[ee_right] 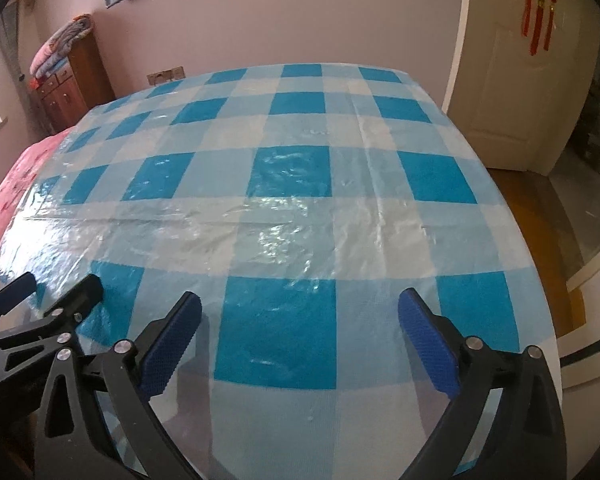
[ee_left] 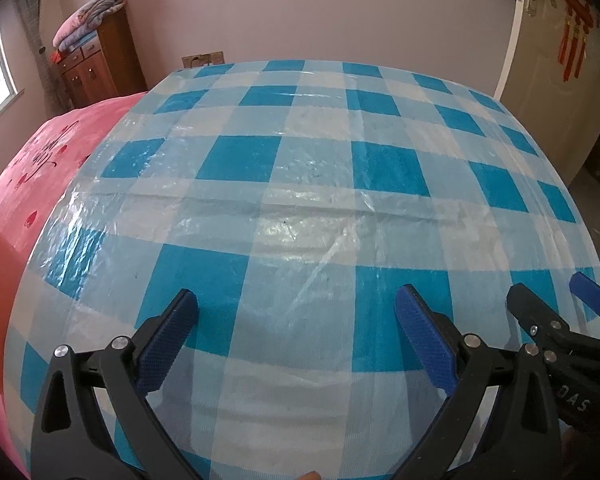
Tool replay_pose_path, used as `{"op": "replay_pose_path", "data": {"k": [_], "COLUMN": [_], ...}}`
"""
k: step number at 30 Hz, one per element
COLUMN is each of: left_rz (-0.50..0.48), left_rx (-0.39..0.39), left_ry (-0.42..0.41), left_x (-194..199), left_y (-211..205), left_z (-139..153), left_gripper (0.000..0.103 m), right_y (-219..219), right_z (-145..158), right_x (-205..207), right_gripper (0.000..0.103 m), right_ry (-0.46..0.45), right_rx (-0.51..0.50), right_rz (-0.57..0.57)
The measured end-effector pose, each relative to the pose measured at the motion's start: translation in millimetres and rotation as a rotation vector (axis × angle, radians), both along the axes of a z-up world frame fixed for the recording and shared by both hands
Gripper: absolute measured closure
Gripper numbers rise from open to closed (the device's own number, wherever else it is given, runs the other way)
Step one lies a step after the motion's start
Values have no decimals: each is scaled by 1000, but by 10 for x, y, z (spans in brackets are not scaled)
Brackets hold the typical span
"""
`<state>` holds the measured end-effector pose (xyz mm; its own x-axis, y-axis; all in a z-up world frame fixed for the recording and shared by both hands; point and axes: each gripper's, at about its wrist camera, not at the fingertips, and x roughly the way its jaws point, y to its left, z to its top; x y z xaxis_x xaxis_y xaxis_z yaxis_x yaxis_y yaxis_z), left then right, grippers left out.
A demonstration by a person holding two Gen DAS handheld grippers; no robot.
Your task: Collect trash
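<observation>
Left wrist view: the left gripper (ee_left: pixel 296 312) hangs just above a desk, its two blue-padded fingers spread wide with nothing between them. The right gripper (ee_left: pixel 548 300) shows at the lower right edge, fingers also apart and empty. No piece of trash can be seen anywhere on the surface in this view. The desk is covered by a glossy plastic tablecloth (ee_left: pixel 316 168) in a blue, pale blue and white check, wrinkled and shining with glare along a crease across its middle. To the left lies a pink sheet with red print (ee_left: pixel 56 152). Beyond it stands a brown wooden cabinet (ee_left: pixel 100 64) with folded quilts (ee_left: pixel 88 16) stacked on top, against a pale pink wall (ee_left: pixel 320 12). A white door (ee_left: pixel 548 60) with red hanging ornaments (ee_left: pixel 576 28) stands at right.

Right wrist view: the right gripper (ee_right: pixel 300 312) is open wide and empty above the same checked tablecloth (ee_right: pixel 292 168). The left gripper (ee_right: pixel 60 284) appears at the lower left, fingers parted. No trash is visible here either. Wooden floor (ee_right: pixel 540 216) shows past the desk's right edge, beside the white door (ee_right: pixel 512 92).
</observation>
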<state>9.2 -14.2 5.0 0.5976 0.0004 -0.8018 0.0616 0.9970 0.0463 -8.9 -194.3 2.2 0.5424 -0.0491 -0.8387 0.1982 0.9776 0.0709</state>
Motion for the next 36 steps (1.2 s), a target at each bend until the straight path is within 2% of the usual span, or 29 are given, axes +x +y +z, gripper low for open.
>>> {"op": "replay_pose_path", "data": {"k": [36], "left_rz": [4], "left_rx": [-2], "left_ry": [0], "left_x": [3], "left_y": [5], "left_z": [1], "left_gripper": [4], "right_y": [-8], "right_z": [-5], "right_x": [-4], "right_gripper": [5], "right_ry": [4], "right_rx": [-3], "right_rz": [-1]}}
